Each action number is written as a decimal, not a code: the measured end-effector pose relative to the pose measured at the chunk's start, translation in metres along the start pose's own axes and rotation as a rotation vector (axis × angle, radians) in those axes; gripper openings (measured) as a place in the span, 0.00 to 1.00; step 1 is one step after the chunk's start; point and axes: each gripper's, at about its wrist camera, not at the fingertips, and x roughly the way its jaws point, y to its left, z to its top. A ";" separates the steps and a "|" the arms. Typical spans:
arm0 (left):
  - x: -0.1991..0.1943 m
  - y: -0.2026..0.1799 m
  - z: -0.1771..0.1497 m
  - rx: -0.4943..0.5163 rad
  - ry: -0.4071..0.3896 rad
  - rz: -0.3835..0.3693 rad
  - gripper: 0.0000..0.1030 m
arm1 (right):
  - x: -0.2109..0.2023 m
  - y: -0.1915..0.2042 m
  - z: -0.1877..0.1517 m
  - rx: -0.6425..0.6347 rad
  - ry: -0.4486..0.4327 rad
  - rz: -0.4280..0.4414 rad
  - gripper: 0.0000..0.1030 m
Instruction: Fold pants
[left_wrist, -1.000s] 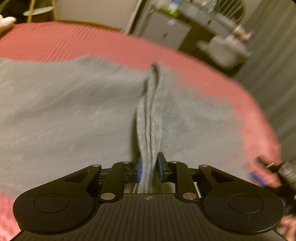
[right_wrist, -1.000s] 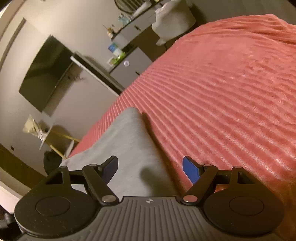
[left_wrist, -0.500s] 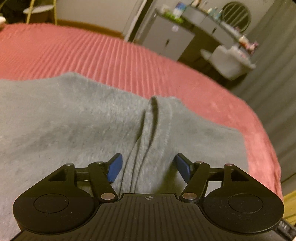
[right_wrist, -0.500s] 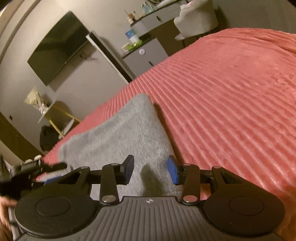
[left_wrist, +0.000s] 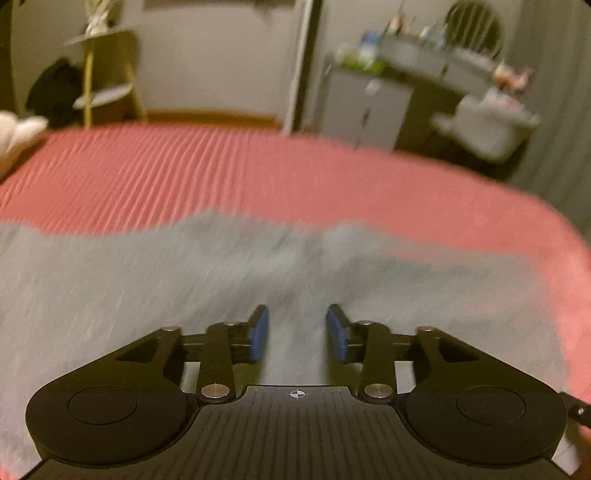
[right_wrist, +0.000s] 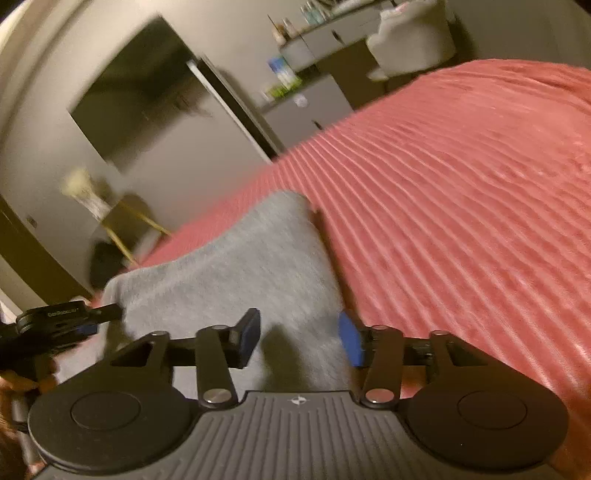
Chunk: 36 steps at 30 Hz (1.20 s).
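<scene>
Grey pants (left_wrist: 184, 280) lie spread on a red ribbed bedspread (left_wrist: 221, 177). My left gripper (left_wrist: 297, 332) is open and empty, just above the grey cloth. In the right wrist view the pants (right_wrist: 236, 266) lie as a folded grey slab with a corner pointing away. My right gripper (right_wrist: 301, 338) is open and empty over the pants' right edge. The left gripper (right_wrist: 62, 321) also shows at the far left of that view, at the pants' other end.
The bedspread (right_wrist: 461, 206) stretches wide to the right of the pants. Beyond the bed stand a grey cabinet (left_wrist: 365, 107), a white chair (left_wrist: 491, 125), a yellow side table (left_wrist: 103, 74) and a wall TV (right_wrist: 136, 92).
My left gripper has let go of the raised fold of cloth and pulled back; the fold has flattened. My right gripper stays open, narrowed briefly, then widened again over the pants' edge.
</scene>
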 end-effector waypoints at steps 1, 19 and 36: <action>-0.002 0.005 -0.005 -0.015 0.010 -0.019 0.54 | 0.009 0.002 -0.002 -0.005 0.054 -0.058 0.51; -0.046 0.020 -0.041 -0.055 0.003 -0.173 0.11 | -0.016 0.011 0.000 -0.002 -0.019 -0.027 0.27; -0.002 0.029 -0.022 -0.065 0.050 -0.130 0.66 | -0.015 0.033 -0.008 -0.083 0.010 -0.012 0.28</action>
